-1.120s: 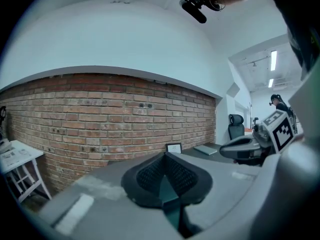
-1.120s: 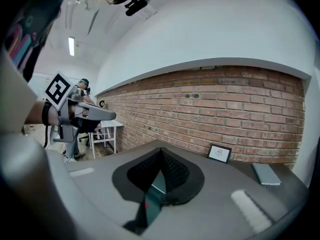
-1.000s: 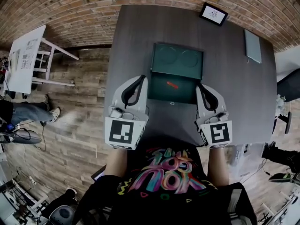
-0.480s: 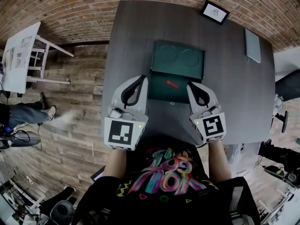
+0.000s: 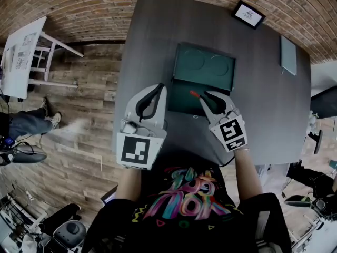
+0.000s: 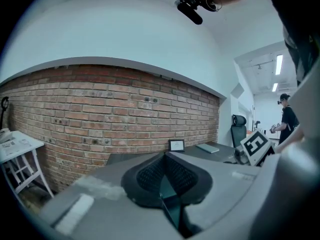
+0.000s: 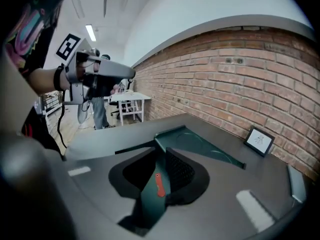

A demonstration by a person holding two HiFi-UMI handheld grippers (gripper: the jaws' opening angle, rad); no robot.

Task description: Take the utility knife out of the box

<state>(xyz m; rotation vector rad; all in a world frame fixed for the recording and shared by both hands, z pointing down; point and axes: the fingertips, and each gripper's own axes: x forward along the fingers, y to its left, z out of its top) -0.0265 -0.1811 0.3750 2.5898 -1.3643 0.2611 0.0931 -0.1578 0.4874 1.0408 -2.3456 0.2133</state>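
Your R gripper (image 5: 204,97) points down into the open green box (image 5: 179,100) on the dark table (image 5: 263,104). Its jaws are opening, pads apart, nothing clamped.

The utility knife (image 5: 194,94) lies flat on the box floor, just ahead of the R fingertips. In the right gripper view you see the knife (image 7: 159,185) through the gap between the two pads, nearer the right-hand pad, w/ neither pad pressing on it.

Long axis: approx. in line w/ the way the R gripper (image 7: 160,150) points. So it runs along the jaw gap, not across it, w/ only a slight tilt. In the head view that axis sits on a diagonal, w/ one end toward the R tips and the other end away from them, toward the far-left part of the box. Which end has the blade you can't tell; it's too small.

The lid (image 5: 205,65) lies open beyond the R tips, past the knife.

Your L gripper (image 5: 158,88) hangs just beside the box's left wall, apart from the knife. In the left gripper view the L gripper (image 6: 165,155) has its tips together, empty.
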